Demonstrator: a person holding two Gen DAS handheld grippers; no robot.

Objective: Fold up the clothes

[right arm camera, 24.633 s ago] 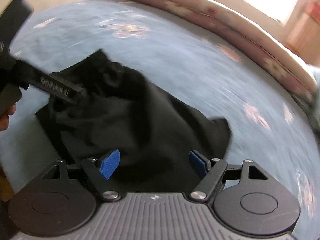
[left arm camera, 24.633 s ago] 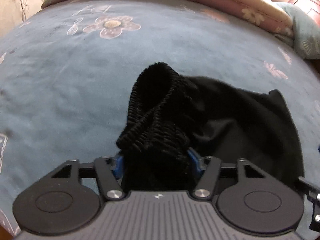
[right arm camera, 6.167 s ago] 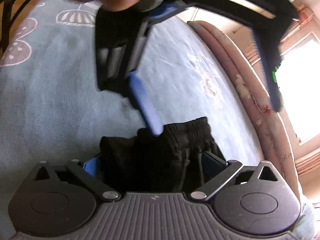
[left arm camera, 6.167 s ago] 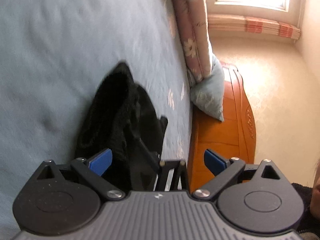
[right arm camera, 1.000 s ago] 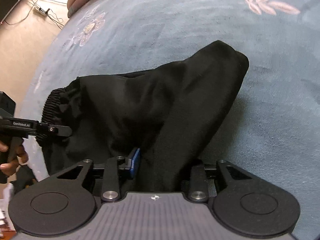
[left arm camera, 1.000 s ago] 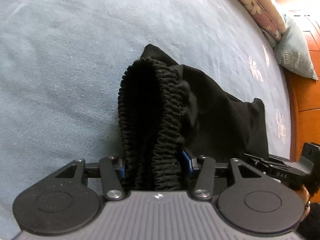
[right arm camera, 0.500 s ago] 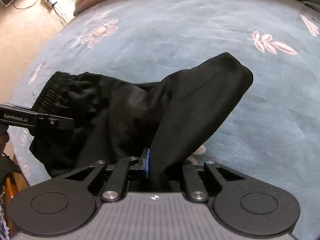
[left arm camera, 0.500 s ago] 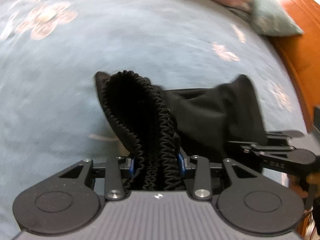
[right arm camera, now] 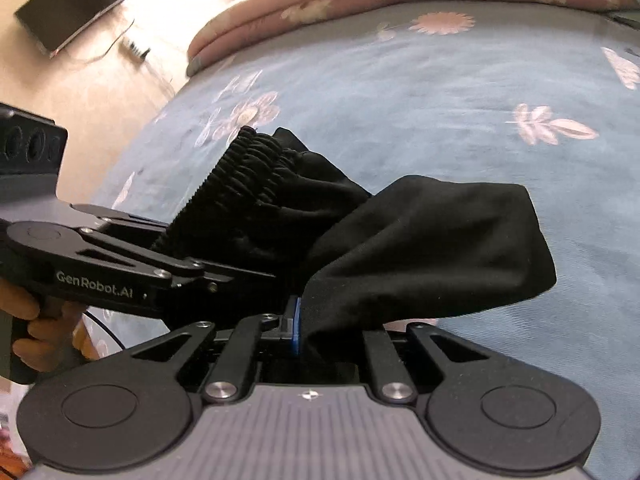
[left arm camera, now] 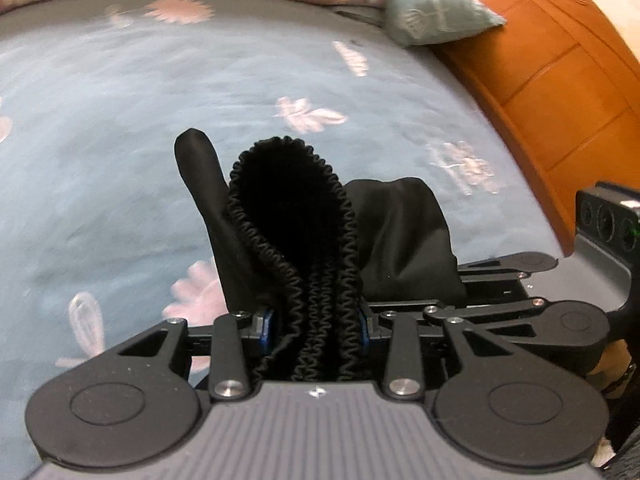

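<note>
Black shorts [left arm camera: 400, 240] held off blue floral bedspread [left arm camera: 120, 112], bunched between both tools. Left gripper [left arm camera: 316, 326] level, pointing far across bed, jaws narrow, clamped on ribbed waistband [left arm camera: 288, 200]. Right gripper [right arm camera: 320, 332] just beside, to the right, jaws narrow, pinching smooth leg fabric [right arm camera: 440, 248]. Hand [right arm camera: 36, 320] wrapped around left tool's handle, lower left.

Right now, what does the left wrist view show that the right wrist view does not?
Only the left wrist view shows the orange wooden headboard and the small blue-green pillow. Only the right wrist view shows the hand on the left gripper, the floor with a dark flat object. Both show the black shorts, clamped at the waistband by the left gripper and at the plain fabric by the right gripper, over the blue floral bedspread.
</note>
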